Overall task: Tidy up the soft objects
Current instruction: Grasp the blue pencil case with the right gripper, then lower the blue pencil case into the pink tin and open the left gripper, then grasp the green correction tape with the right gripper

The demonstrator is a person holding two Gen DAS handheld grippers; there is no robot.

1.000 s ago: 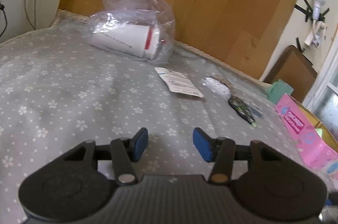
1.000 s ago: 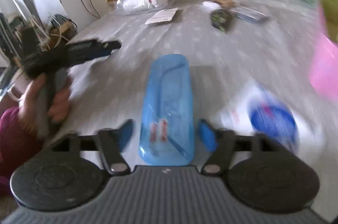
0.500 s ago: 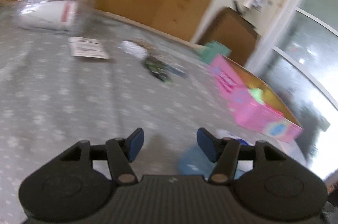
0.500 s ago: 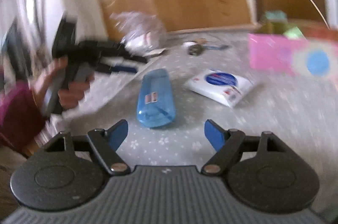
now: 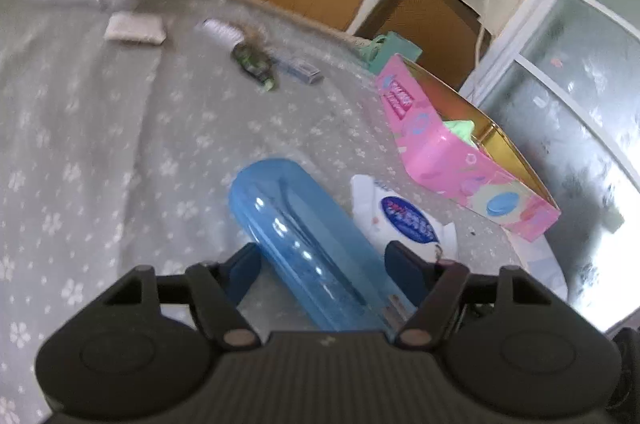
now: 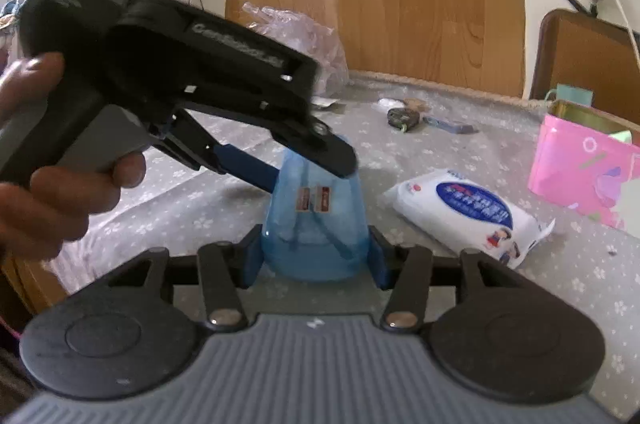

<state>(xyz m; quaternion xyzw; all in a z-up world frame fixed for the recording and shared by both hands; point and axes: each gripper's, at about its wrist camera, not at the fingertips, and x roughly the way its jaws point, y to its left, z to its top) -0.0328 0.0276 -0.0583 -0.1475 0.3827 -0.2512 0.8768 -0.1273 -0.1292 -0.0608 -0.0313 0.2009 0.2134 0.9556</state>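
Right wrist view: clamps the near end of the blue case (image 6: 316, 224) between the fingers (image 6: 251, 256) of the right gripper (image 6: 314, 258), just closed onto it, on the flowered bed sheet (image 6: 440, 152). Left wrist view: straddles that case with the left gripper (image 5: 324, 272), fingers apart and just opening wider, without pressing. Lies just beside the white wipes pack (image 6: 468, 208), near the pink box (image 6: 580, 176).

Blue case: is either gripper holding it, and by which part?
The right gripper, its jaws just closing, appears to clamp the blue case by the sides of its nearer end. The left gripper, jaws just opening, only straddles the far end.
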